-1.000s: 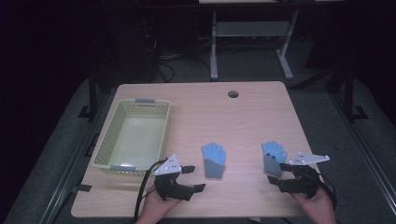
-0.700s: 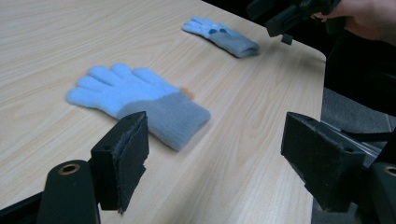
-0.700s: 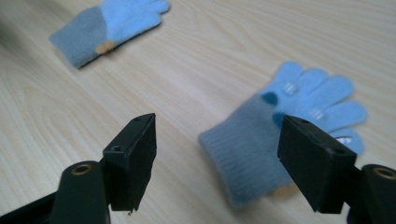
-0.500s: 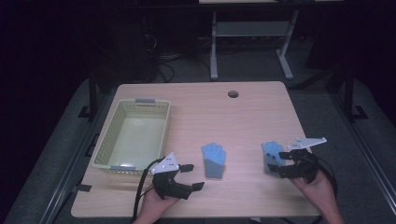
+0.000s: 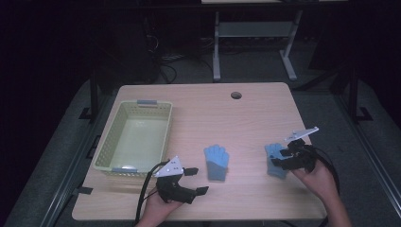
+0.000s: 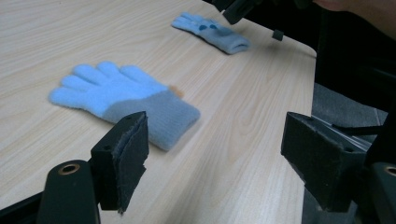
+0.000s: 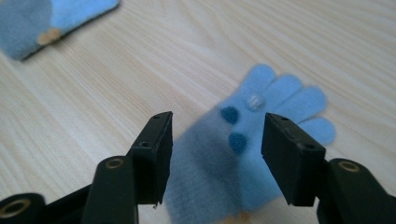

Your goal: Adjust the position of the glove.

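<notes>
On the wooden table I count one pale green basket at the left, empty, two blue gloves and two grippers. The left gripper rests near the front edge, jaws wide apart and holding nothing, just short of the middle glove, which lies flat. Further right, the right gripper hovers over the second glove, jaws parted either side of its cuff but not yet closed. That grip looks risky to me: the knit is thin and flat, so the jaws might pinch only a fold, or drag it across the smooth wood toward the right edge.
</notes>
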